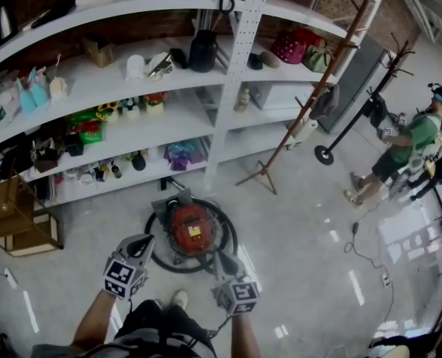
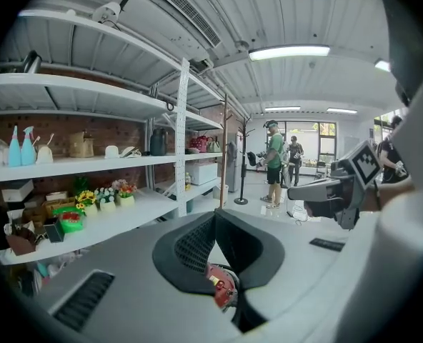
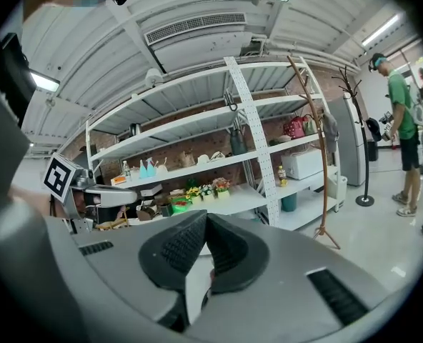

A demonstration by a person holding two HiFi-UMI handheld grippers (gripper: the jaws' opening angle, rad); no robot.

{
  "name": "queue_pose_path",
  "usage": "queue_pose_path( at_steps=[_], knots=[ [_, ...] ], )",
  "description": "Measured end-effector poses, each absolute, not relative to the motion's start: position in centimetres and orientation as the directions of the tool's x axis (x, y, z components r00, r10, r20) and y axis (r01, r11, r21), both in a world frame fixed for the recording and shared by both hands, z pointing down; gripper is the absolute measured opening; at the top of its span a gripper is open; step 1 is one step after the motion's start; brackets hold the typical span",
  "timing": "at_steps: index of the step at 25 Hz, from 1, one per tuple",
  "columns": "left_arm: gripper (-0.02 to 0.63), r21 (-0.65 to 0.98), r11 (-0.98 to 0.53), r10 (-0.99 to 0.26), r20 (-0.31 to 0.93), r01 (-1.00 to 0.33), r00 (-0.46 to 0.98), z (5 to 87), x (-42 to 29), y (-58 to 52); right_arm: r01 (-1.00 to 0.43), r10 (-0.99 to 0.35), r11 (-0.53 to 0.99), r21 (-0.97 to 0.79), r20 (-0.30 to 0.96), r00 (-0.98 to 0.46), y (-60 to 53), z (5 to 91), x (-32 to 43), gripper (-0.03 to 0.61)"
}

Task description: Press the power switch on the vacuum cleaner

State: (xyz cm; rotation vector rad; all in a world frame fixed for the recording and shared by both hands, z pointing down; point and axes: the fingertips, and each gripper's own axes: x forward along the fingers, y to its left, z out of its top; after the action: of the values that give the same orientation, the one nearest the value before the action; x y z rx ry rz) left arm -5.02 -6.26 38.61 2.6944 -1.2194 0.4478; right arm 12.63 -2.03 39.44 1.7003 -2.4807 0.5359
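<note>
The vacuum cleaner (image 1: pixel 190 230) is a round red canister on the floor, ringed by its black hose (image 1: pixel 155 252). It stands just in front of the person's feet. My left gripper (image 1: pixel 141 247) hovers over the canister's left edge, and my right gripper (image 1: pixel 222 264) over its lower right edge. In the left gripper view the left gripper (image 2: pixel 215 224) is shut with its black pads meeting, and a bit of the red vacuum cleaner (image 2: pixel 222 286) shows below them. The right gripper (image 3: pixel 206 227) is also shut on nothing. I cannot make out the power switch.
White shelves (image 1: pixel 169 121) full of small items run behind the vacuum. A wooden coat rack (image 1: pixel 310 103) and a black stand (image 1: pixel 325 154) are at the right. A person in green (image 1: pixel 408 144) stands far right. Wooden crates (image 1: pixel 16 222) sit left; a cable (image 1: pixel 363 252) trails on the floor.
</note>
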Motion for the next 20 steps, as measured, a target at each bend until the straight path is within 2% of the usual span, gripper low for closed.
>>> queue_pose_path(
  at_steps=[20],
  knots=[
    [0.008, 0.016, -0.695, -0.655, 0.397, -0.719, 0.643, 44.9, -4.4, -12.3, -0.910, -0.864, 0.325, -0.258, 0.310, -0.397, -8.5, 45.0, 11.4, 0.011]
  ],
)
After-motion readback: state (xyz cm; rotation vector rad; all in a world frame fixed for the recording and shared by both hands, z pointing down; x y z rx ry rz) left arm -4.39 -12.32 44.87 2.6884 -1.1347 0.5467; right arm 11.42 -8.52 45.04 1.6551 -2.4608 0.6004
